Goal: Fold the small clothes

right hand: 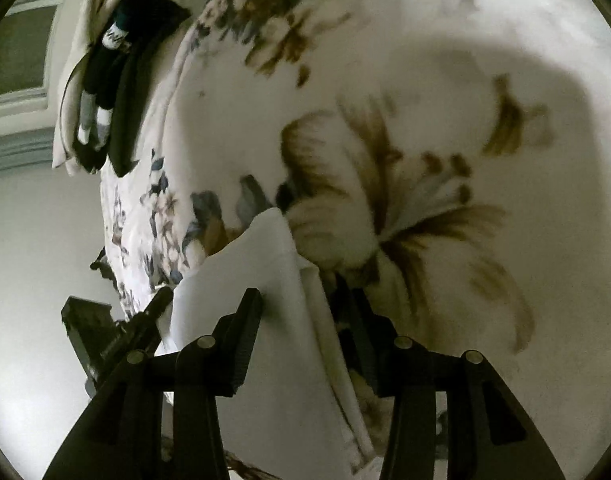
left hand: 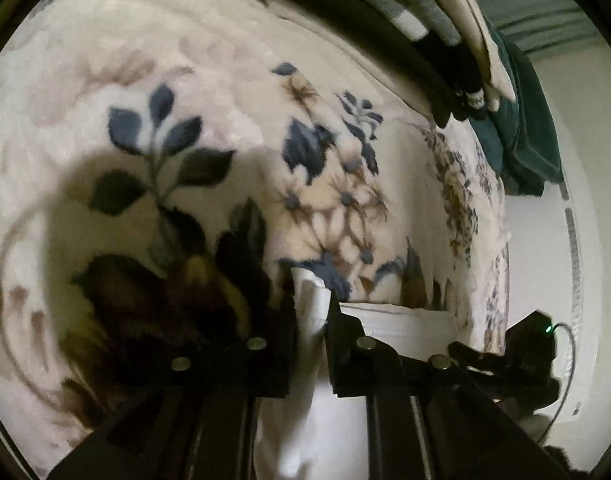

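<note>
A white garment [left hand: 313, 408] hangs between my two grippers above the floral blanket [left hand: 145, 80]. My left gripper [left hand: 310, 300] is shut on one edge of it, and the cloth bunches between the fingers. In the right wrist view the same white garment [right hand: 265, 360] drapes down, and my right gripper [right hand: 301, 300] is shut on its folded edge. The other gripper [right hand: 145, 320] shows at the left, holding the far edge. In the left wrist view the right gripper [left hand: 517, 352] shows at the lower right.
A stack of folded clothes [left hand: 425, 28], dark, striped and cream, lies at the blanket's far edge, and it shows in the right wrist view [right hand: 109, 80] too. A dark green cloth [left hand: 525, 148] lies beside it. The blanket's edge [left hand: 493, 240] drops to a pale floor.
</note>
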Demonstrator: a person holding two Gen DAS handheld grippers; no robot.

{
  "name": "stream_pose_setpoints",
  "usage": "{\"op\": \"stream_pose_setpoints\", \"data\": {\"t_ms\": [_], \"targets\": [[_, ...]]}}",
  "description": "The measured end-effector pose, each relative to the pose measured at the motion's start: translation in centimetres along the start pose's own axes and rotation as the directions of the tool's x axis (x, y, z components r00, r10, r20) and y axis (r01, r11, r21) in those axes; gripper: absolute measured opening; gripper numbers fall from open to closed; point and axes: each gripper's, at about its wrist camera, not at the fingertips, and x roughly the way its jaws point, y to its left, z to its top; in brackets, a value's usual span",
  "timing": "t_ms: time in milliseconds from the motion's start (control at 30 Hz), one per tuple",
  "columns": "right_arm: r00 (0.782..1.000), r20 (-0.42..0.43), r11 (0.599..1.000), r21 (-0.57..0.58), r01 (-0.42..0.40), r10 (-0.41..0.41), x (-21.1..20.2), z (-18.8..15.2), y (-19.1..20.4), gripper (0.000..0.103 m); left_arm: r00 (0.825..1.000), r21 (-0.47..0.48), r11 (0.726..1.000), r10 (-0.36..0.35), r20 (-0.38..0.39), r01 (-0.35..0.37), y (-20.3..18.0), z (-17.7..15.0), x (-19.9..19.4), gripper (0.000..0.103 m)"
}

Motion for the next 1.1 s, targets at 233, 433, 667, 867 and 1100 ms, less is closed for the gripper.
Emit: {"op": "stream_pose_setpoints", "data": {"t_ms": [233,433,667,867,1100], "targets": [[0.997,0.056,0.999,0.025,0.047,-0.048,-2.2,-0.5,-1.0,0.012,0.995,-0.147,0.984,-0.104,0.006,0.104,3.4,-1.3,-3.1,0.063],[0.996,-0.085,1.0,0.009,-0.012,0.012,-1.9,-3.2,-2.9,0.058,0.992,-0.161,0.982,-0.111,-0.054,0.101,5.2,-6.3,-5.1,0.068],[0.996,-0.091,1.0,0.022,0.0,0.002,-1.6,-4.5,-3.6,0.059,0.973,-0.222,0.951,-0.228,-0.03,0.215,7.1,-6.6,-3.3,0.103],[0.996,-0.092,1.0,0.021,-0.007,0.009,-1.5,-4.7,-3.4,0.059,0.974,-0.268,0.939,-0.227,-0.005,0.217,6.8,-6.2,-2.8,0.103],[0.991,-0.126,0.999,0.003,-0.038,0.038,-1.1,-4.7,-3.1,0.059,0.987,-0.277,0.949,-0.159,-0.007,0.15,5.6,-6.5,-2.9,0.103]]}}
